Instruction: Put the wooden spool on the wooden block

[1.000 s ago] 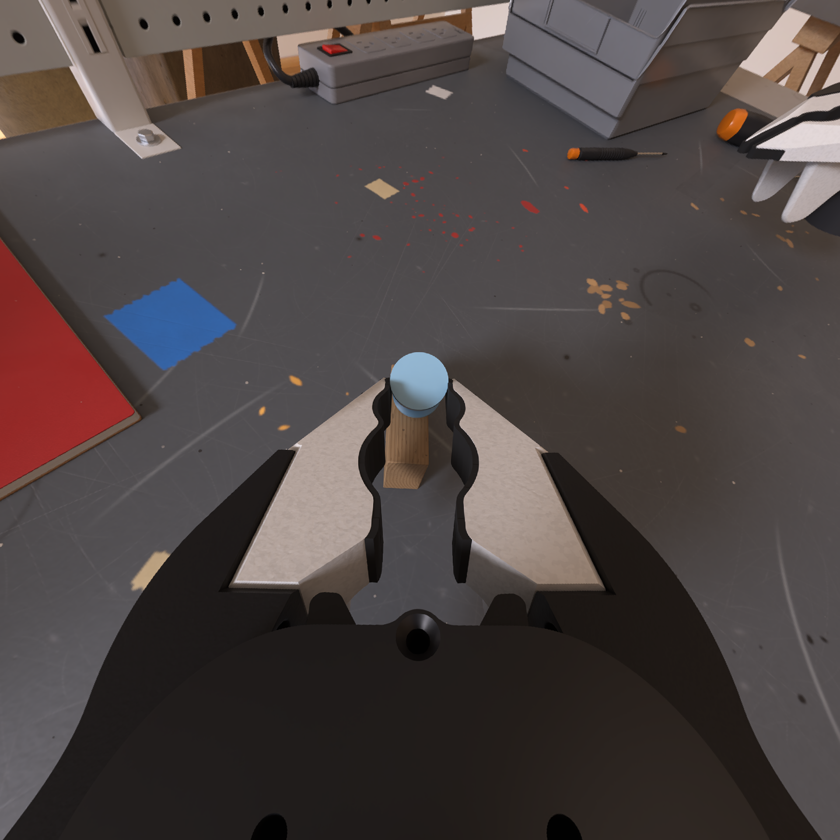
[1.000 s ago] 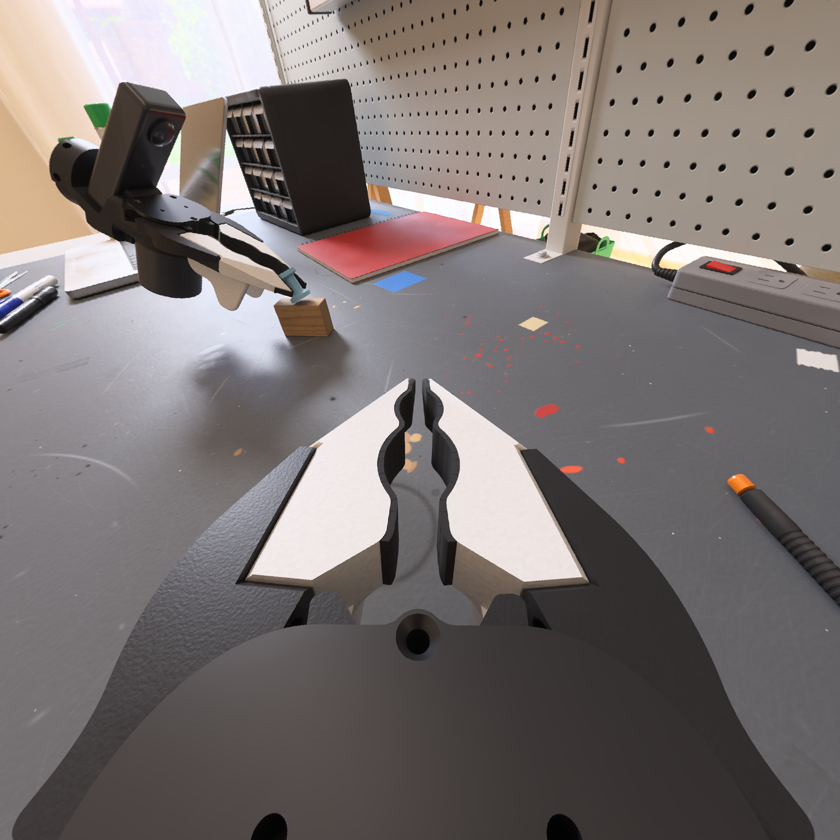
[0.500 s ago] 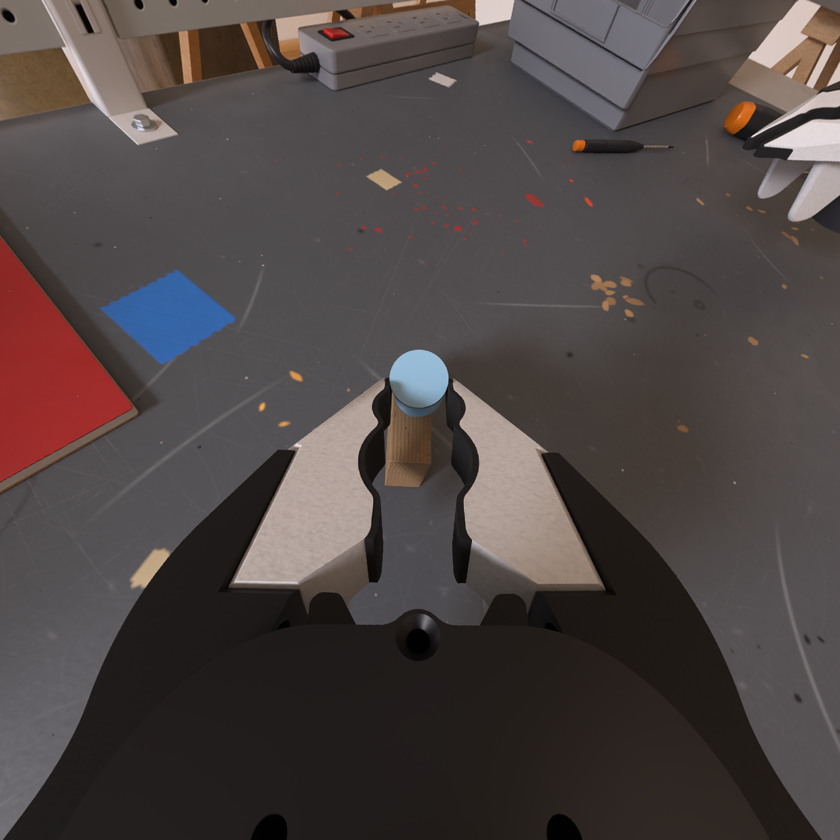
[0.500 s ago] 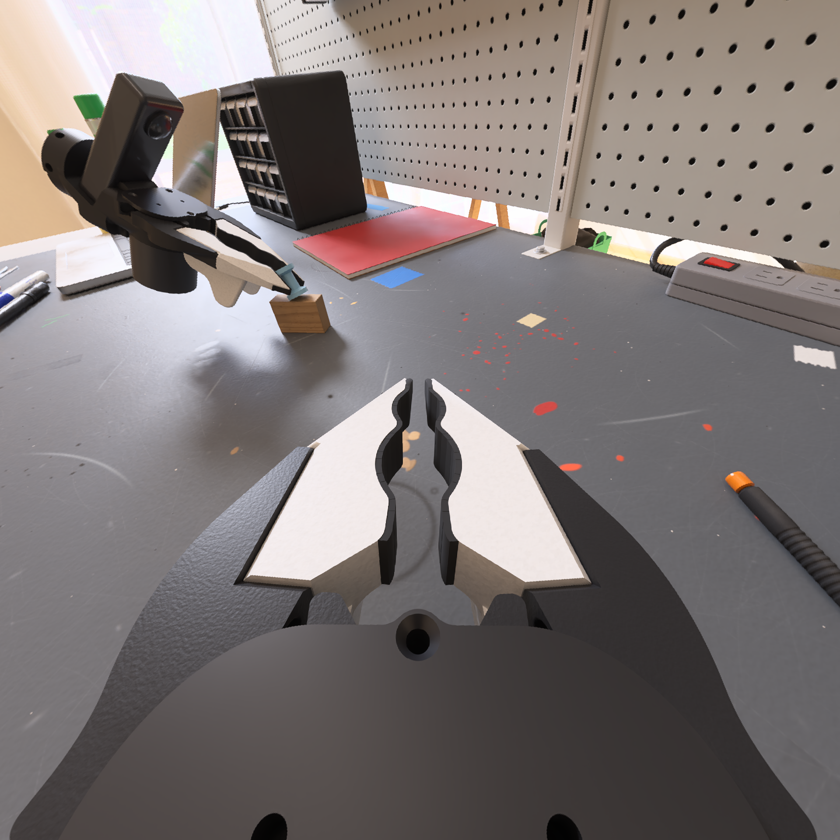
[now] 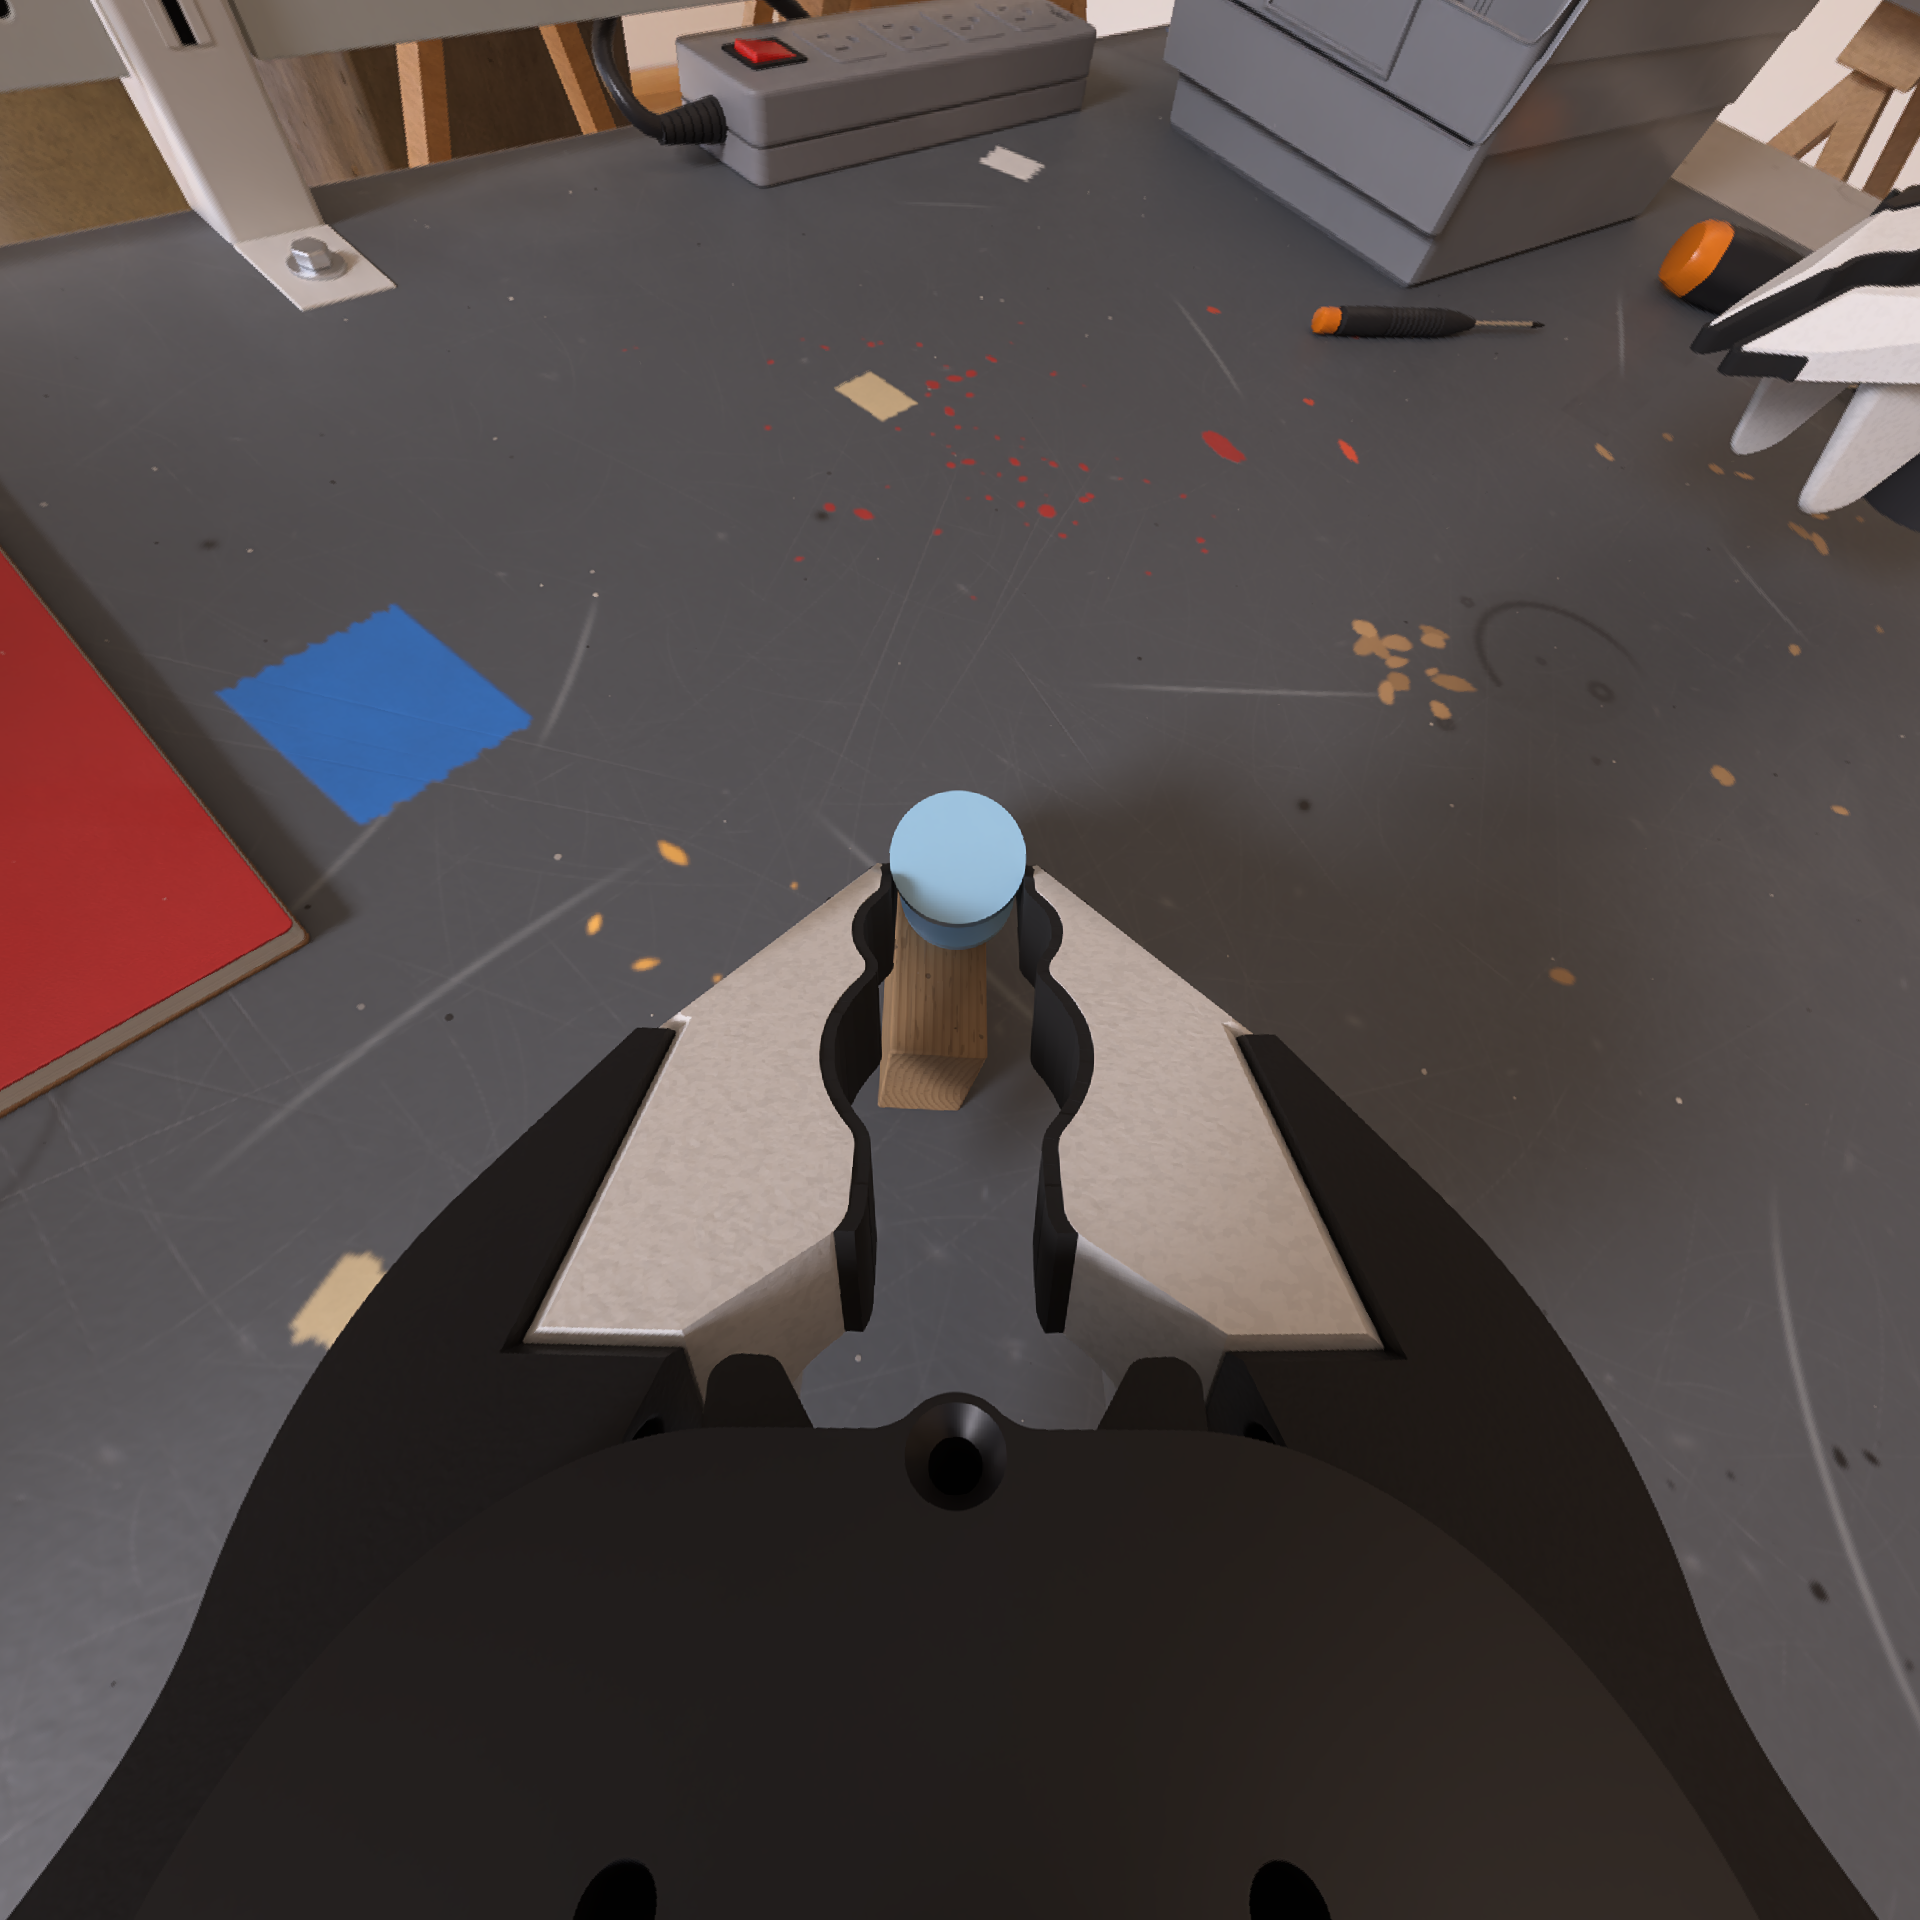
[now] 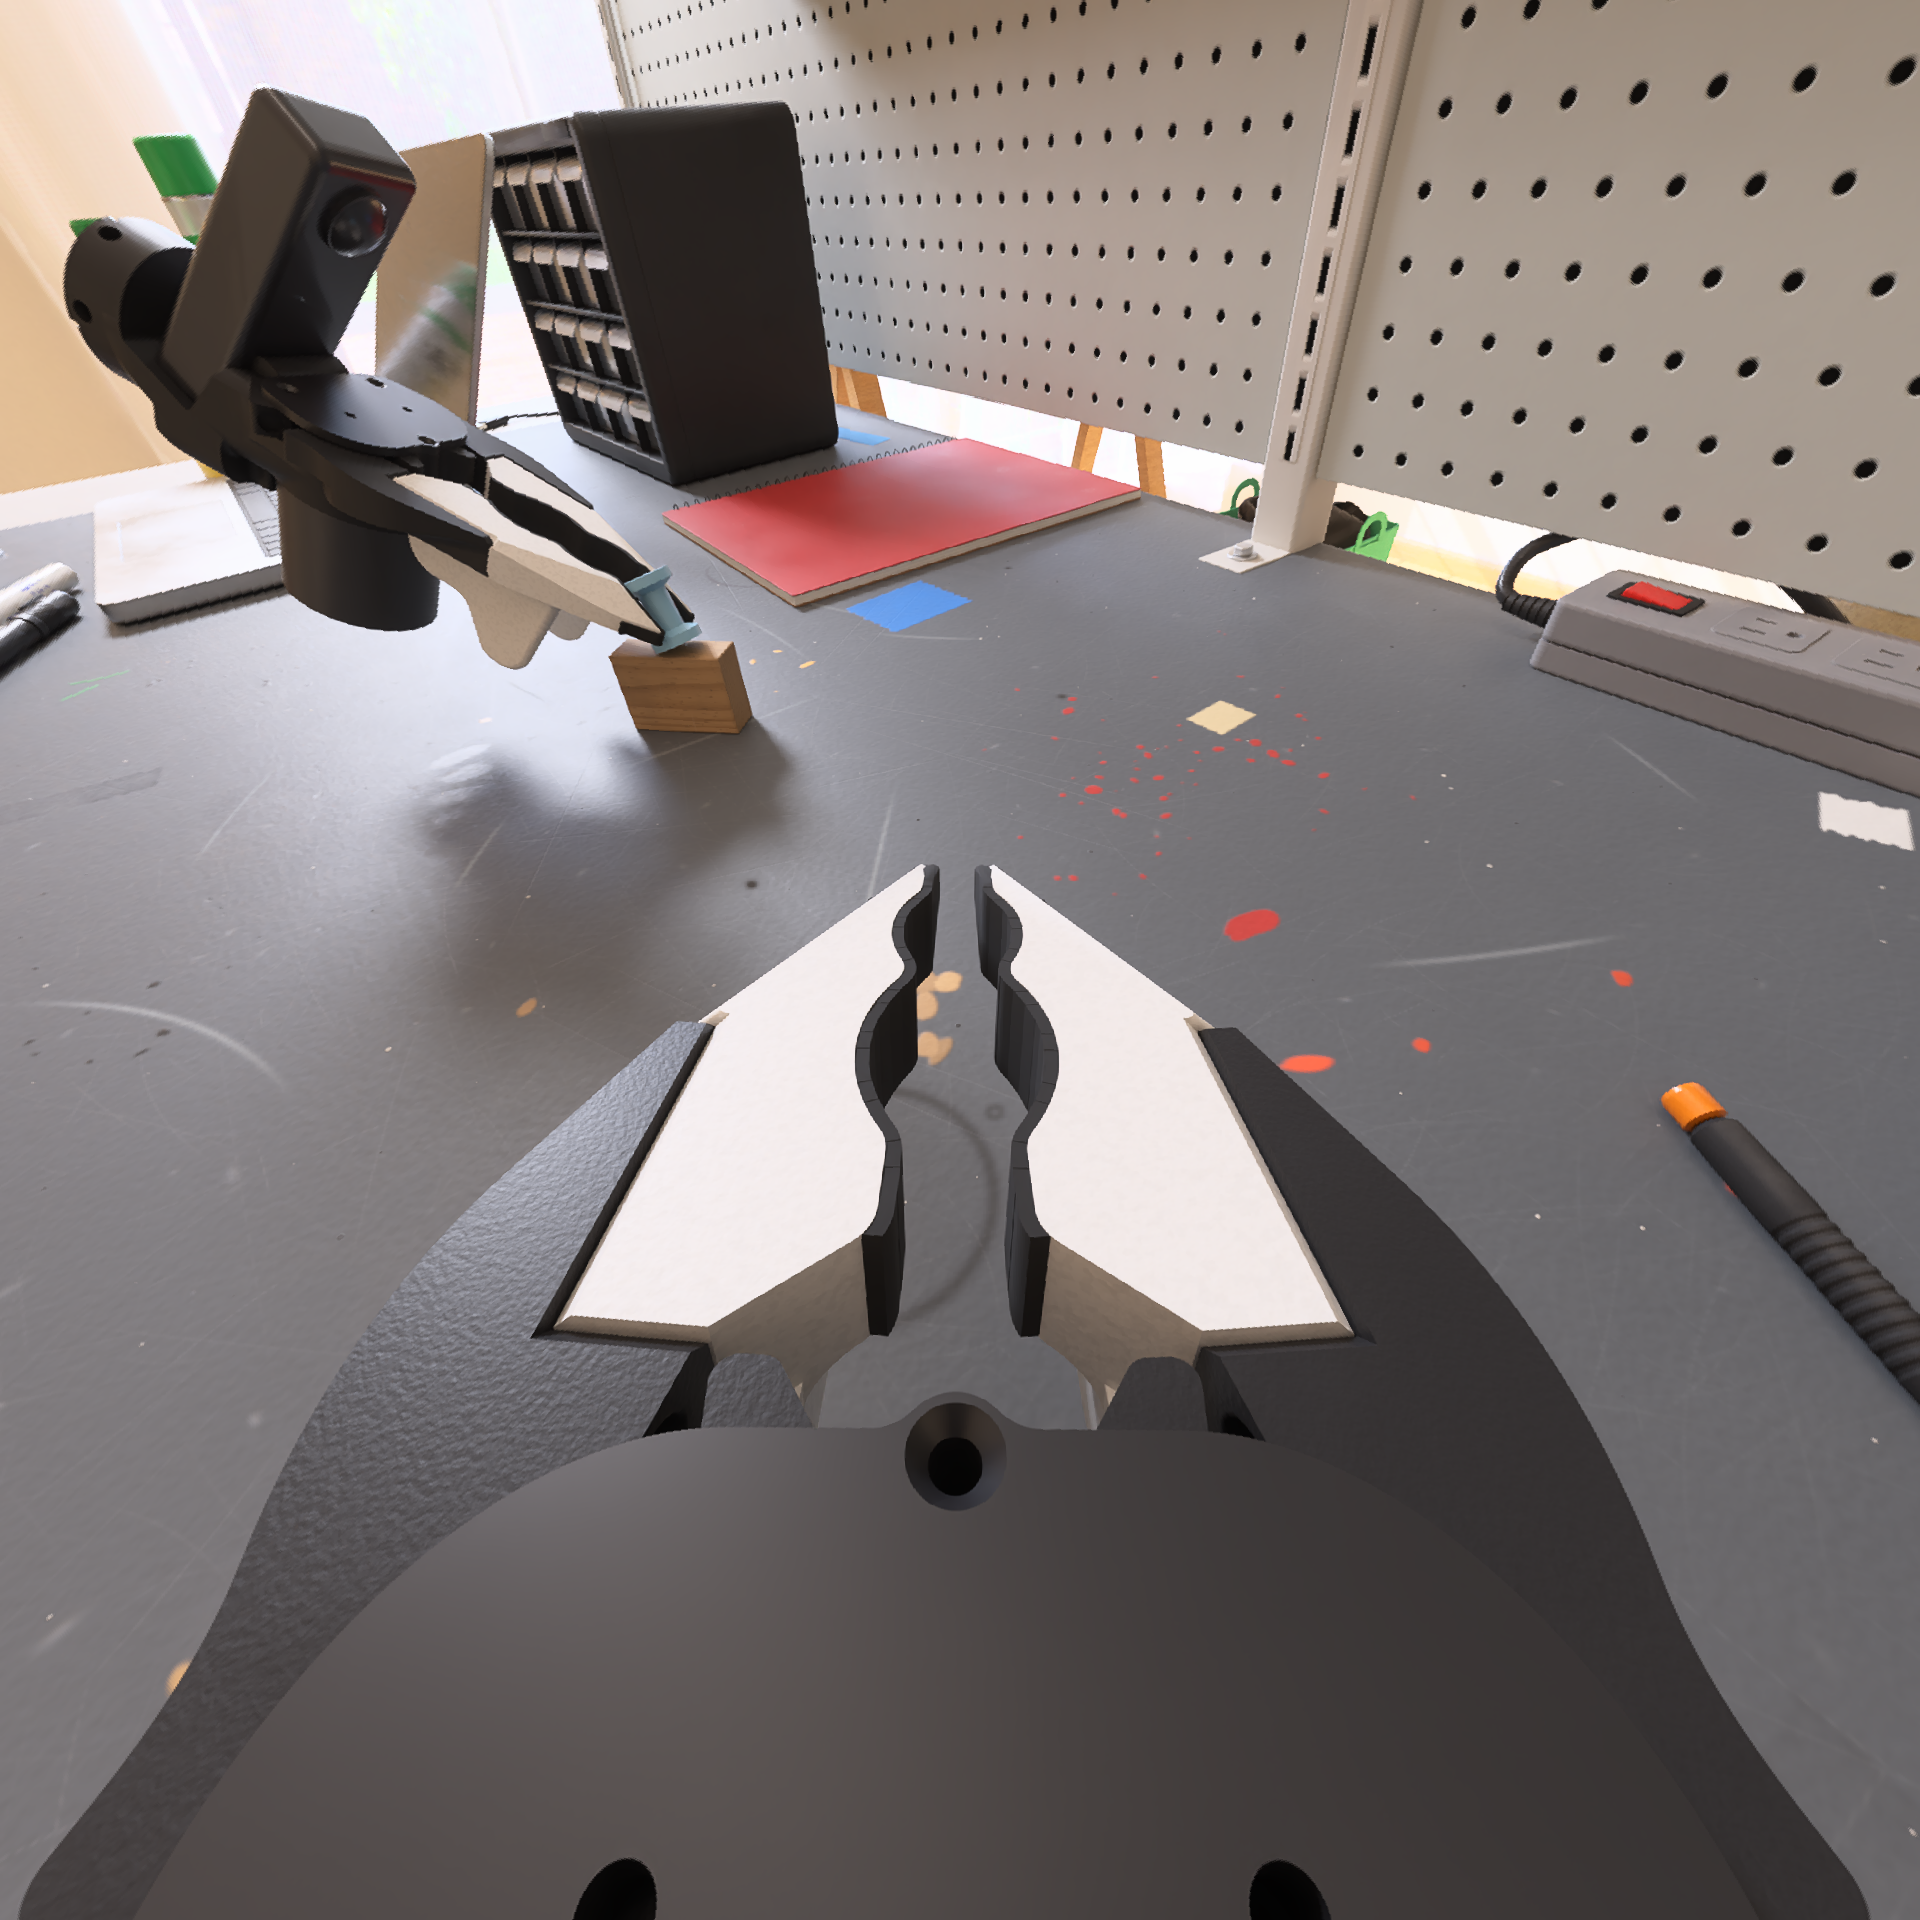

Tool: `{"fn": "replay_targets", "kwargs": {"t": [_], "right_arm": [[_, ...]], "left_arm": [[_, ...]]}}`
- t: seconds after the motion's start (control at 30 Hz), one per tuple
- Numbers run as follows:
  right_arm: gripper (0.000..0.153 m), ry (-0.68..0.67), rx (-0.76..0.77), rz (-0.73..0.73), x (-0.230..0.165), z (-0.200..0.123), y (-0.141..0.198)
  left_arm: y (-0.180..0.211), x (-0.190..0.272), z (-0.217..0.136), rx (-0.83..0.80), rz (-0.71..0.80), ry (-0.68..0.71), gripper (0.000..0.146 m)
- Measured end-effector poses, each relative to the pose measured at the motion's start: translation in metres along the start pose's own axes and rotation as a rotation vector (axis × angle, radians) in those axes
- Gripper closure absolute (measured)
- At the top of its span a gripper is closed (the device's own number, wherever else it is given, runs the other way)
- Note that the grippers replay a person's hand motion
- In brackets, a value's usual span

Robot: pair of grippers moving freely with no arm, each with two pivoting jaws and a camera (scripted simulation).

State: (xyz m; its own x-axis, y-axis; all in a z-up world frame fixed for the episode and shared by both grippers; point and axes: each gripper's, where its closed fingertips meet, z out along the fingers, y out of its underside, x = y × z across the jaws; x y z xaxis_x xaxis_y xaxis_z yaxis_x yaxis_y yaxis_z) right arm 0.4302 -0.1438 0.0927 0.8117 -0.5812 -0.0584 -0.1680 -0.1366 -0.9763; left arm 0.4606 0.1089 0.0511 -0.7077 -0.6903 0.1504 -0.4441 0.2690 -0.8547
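The light blue spool (image 5: 956, 857) is pinched between the tips of my left gripper (image 5: 956, 885), which is shut on it. The wooden block (image 5: 930, 1023) lies on the grey bench right below the spool. In the right wrist view the spool (image 6: 661, 608) is tilted and its lower rim meets the near top edge of the block (image 6: 686, 688), with the left gripper (image 6: 646, 615) slanting down onto it. My right gripper (image 6: 958, 878) is empty, its fingers nearly together, hovering over the bench to the right of the block. It also shows in the left wrist view (image 5: 1829, 343).
A red notebook (image 6: 894, 509) and blue tape patch (image 5: 374, 712) lie left of the block. A power strip (image 5: 883, 83), grey bin (image 5: 1455, 125), black drawer cabinet (image 6: 665, 281) and pegboard (image 6: 1143, 208) line the back. Screwdrivers (image 5: 1403, 322) (image 6: 1787, 1216) lie to the right.
My left gripper has shifted slightly with the spool still in it, bringing the spool's rim down onto the block. My right gripper's fingertip gap has widened a little.
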Motion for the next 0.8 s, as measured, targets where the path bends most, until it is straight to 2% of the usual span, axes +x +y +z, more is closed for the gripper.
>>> {"fn": "replay_targets", "kwargs": {"t": [0.13, 0.27, 0.8], "right_arm": [[0.146, 0.0, -0.002, -0.002, -0.0002, 0.0003, 0.0004], [0.146, 0.001, -0.006, -0.005, -0.0005, 0.0007, 0.0008], [0.143, -0.004, -0.03, -0.024, -0.0035, 0.0032, 0.0041]], "left_arm": [[0.001, -0.0001, 0.0006, -0.004, 0.0, 0.001, 0.124], [0.0036, -0.0006, 0.0023, -0.008, 0.001, 0.0, 0.108], [0.0035, 0.0003, 0.0024, -0.008, 0.013, -0.004, 0.106]]}}
